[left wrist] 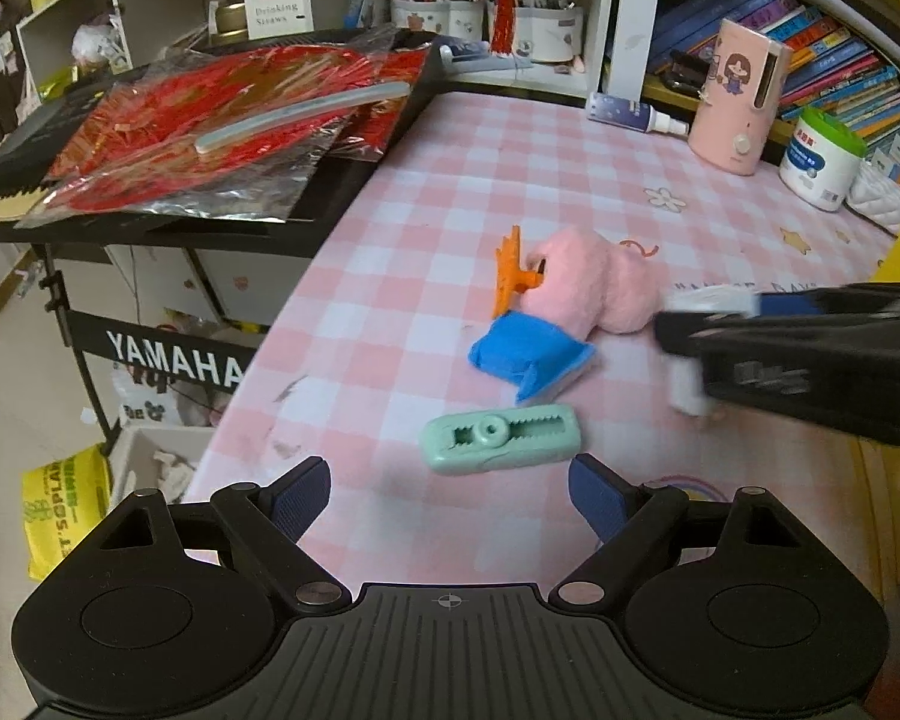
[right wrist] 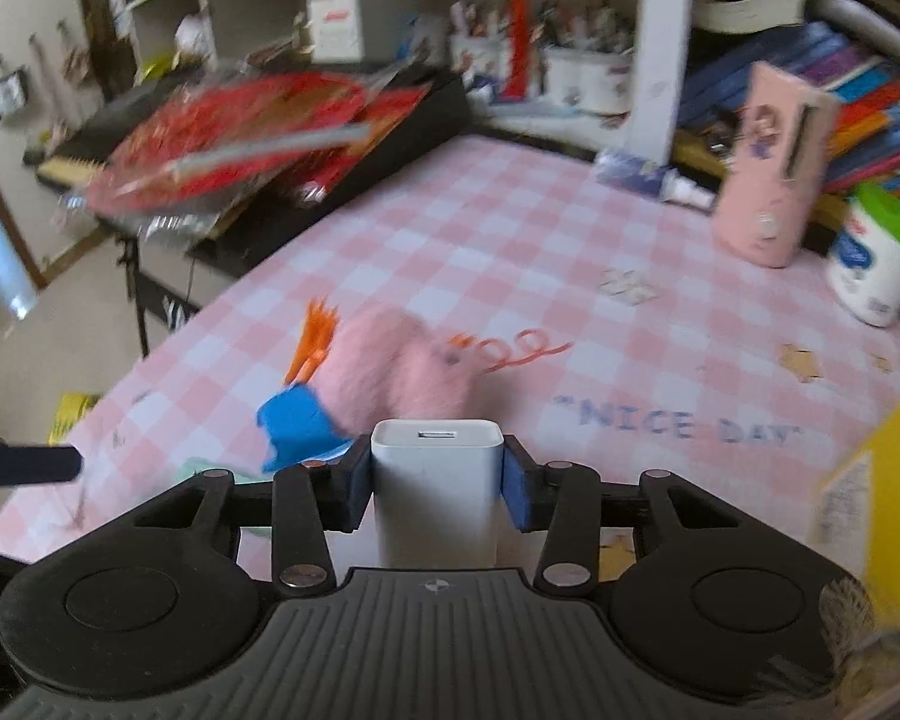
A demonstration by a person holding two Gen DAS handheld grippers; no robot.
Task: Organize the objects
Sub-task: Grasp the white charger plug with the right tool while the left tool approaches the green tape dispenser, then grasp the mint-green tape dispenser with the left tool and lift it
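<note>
A pink plush toy (left wrist: pixel 594 288) with orange feet and a blue part lies mid-table on the pink checked cloth (left wrist: pixel 450 180); it also shows in the right wrist view (right wrist: pixel 390 372). A mint green clip-like tool (left wrist: pixel 504 438) lies just in front of my open, empty left gripper (left wrist: pixel 450 498). My right gripper (right wrist: pixel 435 480) is shut on a white USB charger block (right wrist: pixel 437 492), held above the table near the toy. In the left wrist view the right gripper (left wrist: pixel 690 360) comes in from the right with the charger (left wrist: pixel 687 384).
A Yamaha keyboard (left wrist: pixel 210 204) with red foil packets (left wrist: pixel 222 120) stands at the left. A pink humidifier (left wrist: pixel 738 96), a white tub (left wrist: pixel 822 162), a spray bottle (left wrist: pixel 636 114), pen cups (left wrist: pixel 510 24) and books (left wrist: pixel 822 60) line the back and right.
</note>
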